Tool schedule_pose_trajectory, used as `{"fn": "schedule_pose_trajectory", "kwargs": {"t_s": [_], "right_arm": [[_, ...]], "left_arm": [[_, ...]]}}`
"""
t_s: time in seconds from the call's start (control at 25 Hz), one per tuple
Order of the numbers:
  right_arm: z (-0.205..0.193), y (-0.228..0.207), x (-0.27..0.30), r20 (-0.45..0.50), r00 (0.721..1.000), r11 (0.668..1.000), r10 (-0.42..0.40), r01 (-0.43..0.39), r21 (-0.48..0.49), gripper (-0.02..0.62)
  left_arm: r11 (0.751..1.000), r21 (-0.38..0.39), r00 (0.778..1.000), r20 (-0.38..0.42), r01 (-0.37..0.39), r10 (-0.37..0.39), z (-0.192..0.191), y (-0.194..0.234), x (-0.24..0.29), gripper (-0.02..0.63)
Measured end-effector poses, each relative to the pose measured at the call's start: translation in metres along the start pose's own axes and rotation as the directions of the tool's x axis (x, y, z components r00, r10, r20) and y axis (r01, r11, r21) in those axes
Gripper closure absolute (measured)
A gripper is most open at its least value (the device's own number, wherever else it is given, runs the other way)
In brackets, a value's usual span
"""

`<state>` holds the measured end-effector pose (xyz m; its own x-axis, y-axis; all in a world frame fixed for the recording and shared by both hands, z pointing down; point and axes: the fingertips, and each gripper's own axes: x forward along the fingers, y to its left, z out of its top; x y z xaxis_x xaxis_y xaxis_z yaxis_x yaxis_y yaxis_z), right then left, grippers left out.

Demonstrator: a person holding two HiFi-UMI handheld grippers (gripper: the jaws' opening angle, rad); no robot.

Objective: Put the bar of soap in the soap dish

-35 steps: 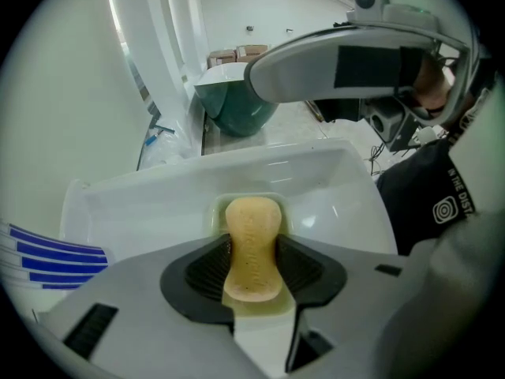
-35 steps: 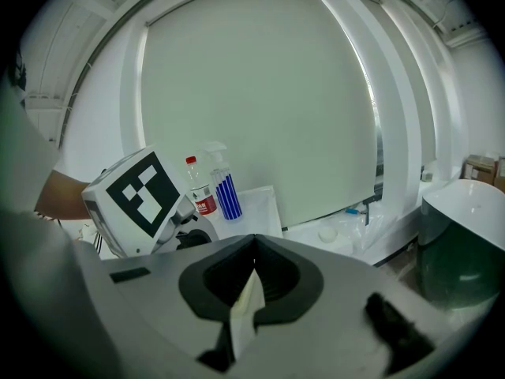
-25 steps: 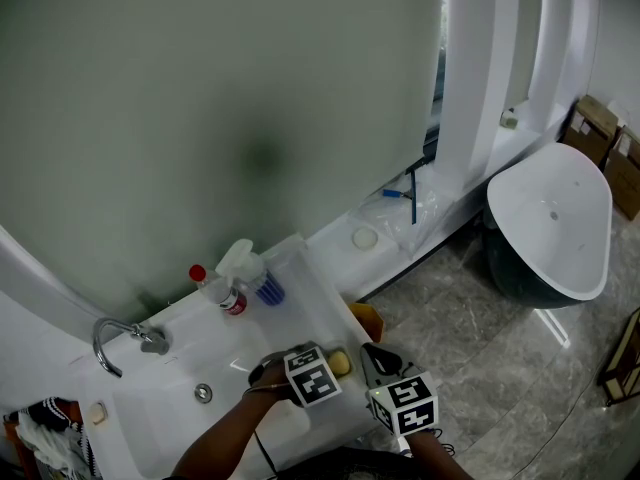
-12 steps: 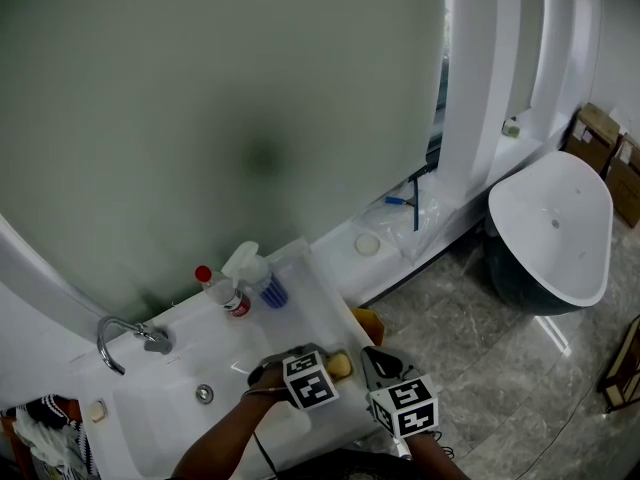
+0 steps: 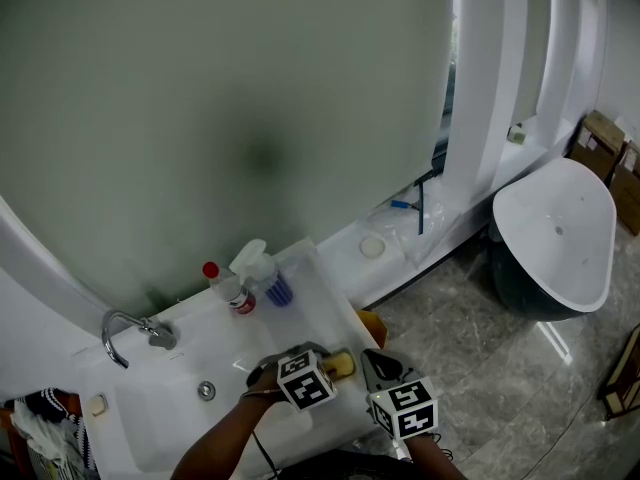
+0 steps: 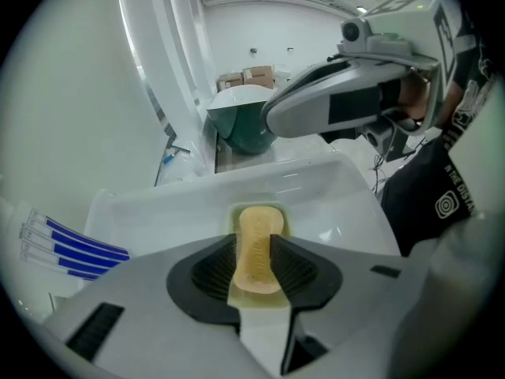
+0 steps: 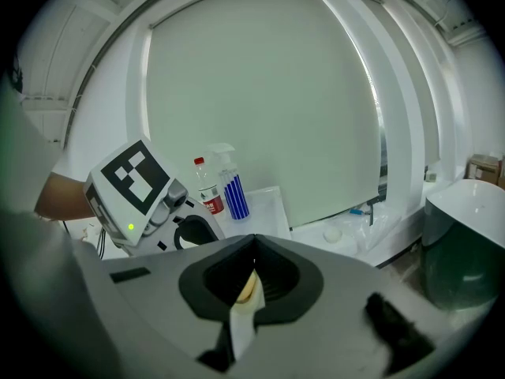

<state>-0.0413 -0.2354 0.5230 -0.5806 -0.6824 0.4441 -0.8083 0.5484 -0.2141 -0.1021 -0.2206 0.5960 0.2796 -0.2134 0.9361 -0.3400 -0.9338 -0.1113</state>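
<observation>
Left hand-held gripper [image 6: 254, 242], jaws just closing, pinches the bar of soap [image 6: 256, 223] at the soap dish [image 6: 285, 223]; right hand-held gripper [image 7: 254, 255] closed.

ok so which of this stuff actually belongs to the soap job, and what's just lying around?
Job: bar of soap; soap dish right under it.
Lying about: spray bottle; red-capped bottle; tap; bathtub; cardboard boxes.
</observation>
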Motion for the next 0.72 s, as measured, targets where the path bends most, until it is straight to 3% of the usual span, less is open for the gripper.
{"fn": "schedule_pose_trajectory", "kwargs": {"t_s": [0.44,0.72], "right_arm": [[-0.002,0.021,0.0,-0.008,0.999,0.998,0.047,-0.047,-0.029,0.584],[-0.005,0.03,-0.007,-0.011,0.998,0.997,0.066,-0.067,-0.042,0.584]], "left_arm": [[0.994,-0.059,0.992,0.072,-0.095,0.1,0.0,-0.005,-0.018,0.533],[0.974,-0.132,0.97,0.132,-0.186,0.203,0.002,-0.005,-0.033,0.571]]}}
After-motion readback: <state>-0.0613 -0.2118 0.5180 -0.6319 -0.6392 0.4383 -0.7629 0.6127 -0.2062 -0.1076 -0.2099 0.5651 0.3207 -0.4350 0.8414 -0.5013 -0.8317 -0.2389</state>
